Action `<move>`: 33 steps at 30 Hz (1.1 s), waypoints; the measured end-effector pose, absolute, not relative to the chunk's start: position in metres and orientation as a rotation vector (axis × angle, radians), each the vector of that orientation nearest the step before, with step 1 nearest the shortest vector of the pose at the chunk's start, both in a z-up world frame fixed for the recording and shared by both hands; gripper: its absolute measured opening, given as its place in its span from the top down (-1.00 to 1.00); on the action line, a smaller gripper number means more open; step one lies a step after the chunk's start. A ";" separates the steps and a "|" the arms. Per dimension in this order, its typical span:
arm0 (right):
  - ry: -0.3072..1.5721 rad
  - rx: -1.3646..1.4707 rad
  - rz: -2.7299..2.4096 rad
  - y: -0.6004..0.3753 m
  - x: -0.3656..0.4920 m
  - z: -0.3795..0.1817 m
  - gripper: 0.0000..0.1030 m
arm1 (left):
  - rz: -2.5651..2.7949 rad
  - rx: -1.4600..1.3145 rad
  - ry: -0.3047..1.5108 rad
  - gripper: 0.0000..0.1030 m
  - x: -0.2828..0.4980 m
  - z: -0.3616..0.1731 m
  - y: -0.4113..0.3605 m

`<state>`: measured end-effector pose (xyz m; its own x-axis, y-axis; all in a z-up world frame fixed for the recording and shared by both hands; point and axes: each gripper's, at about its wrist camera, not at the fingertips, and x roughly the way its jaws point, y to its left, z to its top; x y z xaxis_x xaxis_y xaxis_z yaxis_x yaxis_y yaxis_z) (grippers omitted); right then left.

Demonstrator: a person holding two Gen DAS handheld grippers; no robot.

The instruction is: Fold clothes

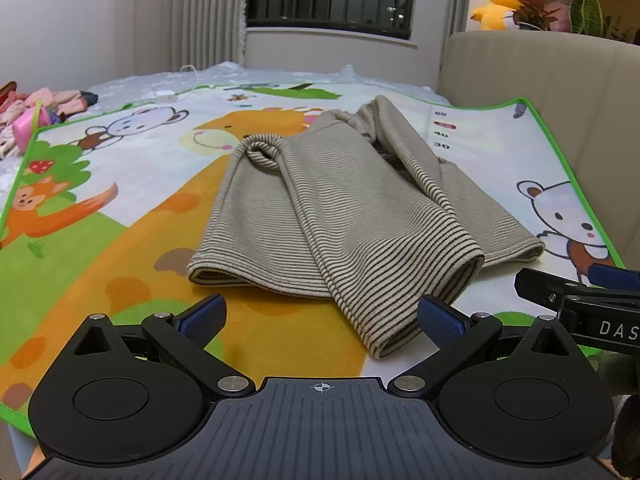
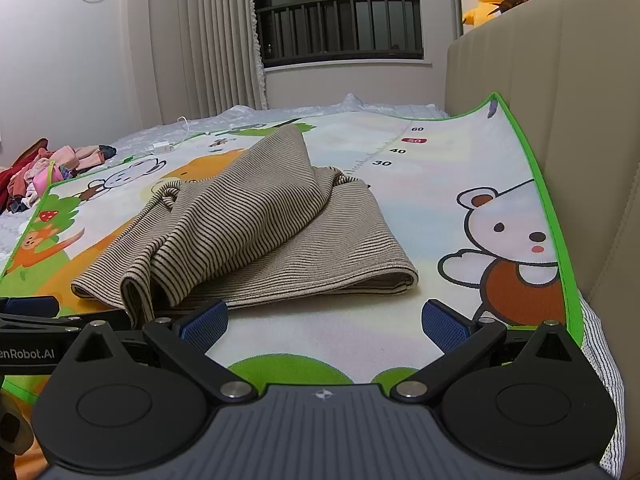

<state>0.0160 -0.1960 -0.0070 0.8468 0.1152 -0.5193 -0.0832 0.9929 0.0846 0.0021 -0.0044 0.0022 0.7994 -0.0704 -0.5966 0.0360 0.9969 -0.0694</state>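
The striped garment [image 1: 340,208] lies partly folded at the centre of the left wrist frame, resting on the cartoon play mat [image 1: 120,240] that covers the bed. One sleeve is laid across the body; its cuff reaches the lower centre of the frame, just beside the right-hand blue pad.

Left gripper [image 1: 322,318]: fingers [image 1: 202,316] spread wide, holding nothing, low over the mat at the near edge of the garment.

Right gripper [image 2: 324,322]: fingers [image 2: 442,326] spread wide, holding nothing. In the right wrist frame the garment [image 2: 256,236] occupies the centre left, its near hem just beyond the left-hand pad.

A beige headboard [image 2: 560,100] fills the right of the frame. A pile of clothes [image 2: 44,176] sits at the far left. A yellow plush toy [image 1: 496,4] appears at upper right.
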 end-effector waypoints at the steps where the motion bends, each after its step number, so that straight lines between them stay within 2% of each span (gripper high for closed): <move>1: 0.552 0.059 0.104 -0.196 0.016 -0.007 -1.00 | -0.057 -0.055 0.642 -1.00 0.002 0.002 -0.004; 33: 0.546 0.035 0.082 -0.201 0.021 -0.007 -1.00 | -0.052 -0.042 0.621 -1.00 0.009 0.005 0.000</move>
